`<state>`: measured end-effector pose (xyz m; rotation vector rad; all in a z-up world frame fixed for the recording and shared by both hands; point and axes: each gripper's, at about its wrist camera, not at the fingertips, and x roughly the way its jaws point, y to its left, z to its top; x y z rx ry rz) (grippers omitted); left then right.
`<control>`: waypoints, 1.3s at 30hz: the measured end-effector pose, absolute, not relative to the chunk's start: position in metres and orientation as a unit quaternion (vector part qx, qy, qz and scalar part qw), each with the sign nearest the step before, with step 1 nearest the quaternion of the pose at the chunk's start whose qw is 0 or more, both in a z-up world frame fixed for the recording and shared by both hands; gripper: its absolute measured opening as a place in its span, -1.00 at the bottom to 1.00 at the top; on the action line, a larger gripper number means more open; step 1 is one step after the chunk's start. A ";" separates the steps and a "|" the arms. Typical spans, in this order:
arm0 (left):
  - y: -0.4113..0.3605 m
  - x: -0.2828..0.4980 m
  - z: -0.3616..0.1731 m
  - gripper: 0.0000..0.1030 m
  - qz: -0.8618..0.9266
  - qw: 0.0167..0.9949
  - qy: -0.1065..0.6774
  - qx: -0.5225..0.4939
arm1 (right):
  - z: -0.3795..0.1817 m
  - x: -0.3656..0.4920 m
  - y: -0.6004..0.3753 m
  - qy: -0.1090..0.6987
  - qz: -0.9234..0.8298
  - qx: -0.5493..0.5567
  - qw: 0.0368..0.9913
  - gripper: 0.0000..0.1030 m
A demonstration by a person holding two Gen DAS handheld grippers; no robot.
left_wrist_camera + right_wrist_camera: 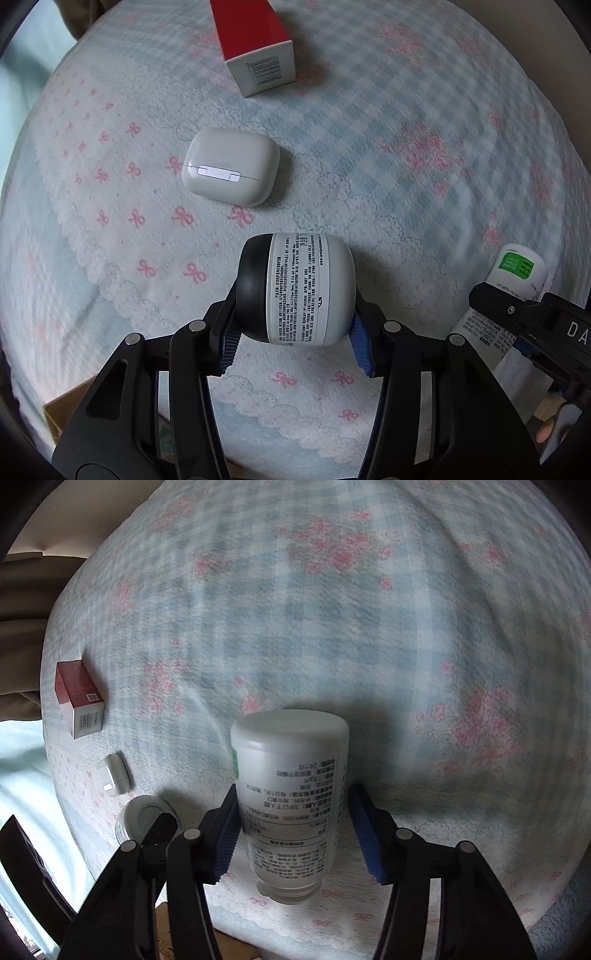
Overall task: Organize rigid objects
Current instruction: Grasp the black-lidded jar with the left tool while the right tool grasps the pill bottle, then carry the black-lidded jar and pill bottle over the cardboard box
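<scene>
Left gripper (295,341) is clamped on a squat white jar with a black lid (295,290), lower centre of the left wrist view: jar on its side on the bedspread (369,147), lid end against the left blue pad (229,345), base against the right one. Right gripper (301,830) has a white plastic bottle (291,805) between its fingers, lower centre of the right wrist view: wide white cap away from the camera, narrower end toward it, printed label facing up. Left pad is on the bottle wall; right pad looks just beside it, contact not clear from this angle. Contents of either container can't be seen. In the left view the same bottle, green sticker near its cap, shows at the right edge with the right gripper's black frame across it. White earbud case (231,170), closed, lies just above the jar, apart from it. Red and white carton (256,48), barcode end toward the camera, sits at the top centre, well apart. Brown cardboard edge (55,417) at lower left.
</scene>
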<state>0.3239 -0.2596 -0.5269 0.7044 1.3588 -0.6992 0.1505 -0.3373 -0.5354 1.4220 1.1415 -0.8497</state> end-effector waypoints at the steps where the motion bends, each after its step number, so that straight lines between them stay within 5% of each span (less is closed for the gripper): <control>1: -0.265 0.321 -0.527 -0.10 -0.308 0.667 0.604 0.308 | -0.535 0.150 -0.337 0.479 -0.355 0.598 0.535 -0.11; 20: -0.209 0.313 -0.455 -0.10 -0.265 0.712 0.597 0.257 | -0.475 0.122 -0.346 0.462 -0.294 0.598 0.585 -0.11; 39: -0.089 0.259 -0.230 -0.10 -0.212 0.835 0.487 0.145 | -0.244 0.129 -0.294 0.453 -0.162 0.403 0.779 -0.11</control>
